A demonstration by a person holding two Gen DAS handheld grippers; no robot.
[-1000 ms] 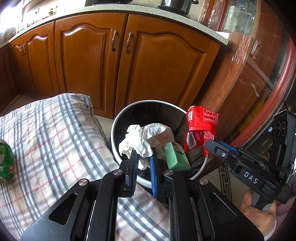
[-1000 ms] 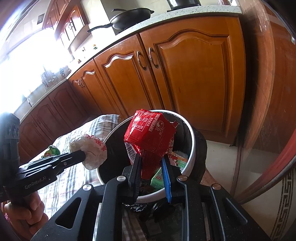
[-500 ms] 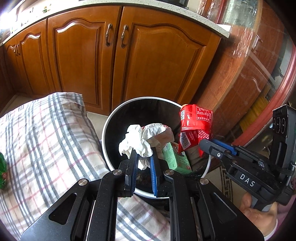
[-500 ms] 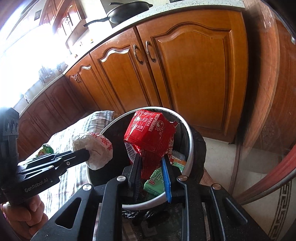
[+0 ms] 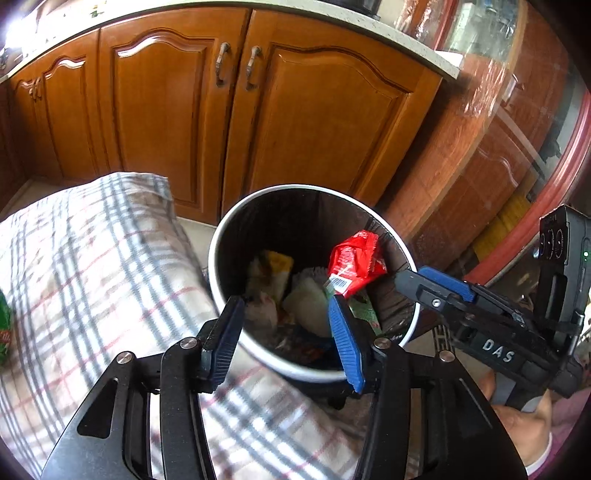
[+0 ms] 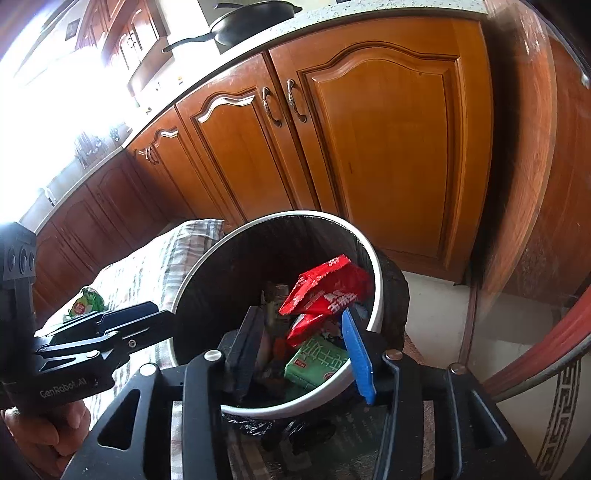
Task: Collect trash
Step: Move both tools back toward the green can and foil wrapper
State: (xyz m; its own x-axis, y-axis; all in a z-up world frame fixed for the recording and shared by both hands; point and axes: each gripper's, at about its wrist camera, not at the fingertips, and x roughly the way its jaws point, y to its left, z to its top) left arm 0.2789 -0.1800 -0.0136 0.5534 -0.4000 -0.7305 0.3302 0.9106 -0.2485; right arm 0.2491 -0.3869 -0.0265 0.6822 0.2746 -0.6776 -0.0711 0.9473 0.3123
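Note:
A round black trash bin point(image 5: 218, 254) point(image 6: 371, 266) with a white rim stands beside the checked cloth. A red snack packet point(image 5: 354, 262) point(image 6: 325, 291) drops inside it, clear of the pads. White crumpled paper point(image 5: 306, 295) lies lower among the trash, next to a green packet point(image 6: 317, 362). My left gripper point(image 5: 284, 332) hangs over the bin's near rim, its jaws opening with nothing between them. My right gripper point(image 6: 303, 350) hovers over the bin too, jaws opening, the red packet free beyond its fingertips. Each gripper shows in the other's view, the right gripper point(image 5: 428, 284) and the left gripper point(image 6: 147, 314).
Wooden cabinet doors point(image 5: 303, 110) stand close behind the bin. A checked cloth point(image 5: 92, 277) covers the surface at left, with a green wrapper point(image 6: 86, 301) lying on it. A black pan point(image 6: 255, 18) sits on the counter. A glass-fronted red cabinet point(image 5: 517, 147) is at right.
Both grippers have opened. The white paper has left the left gripper and lies in the bin; the red packet has left the right gripper and drops into it.

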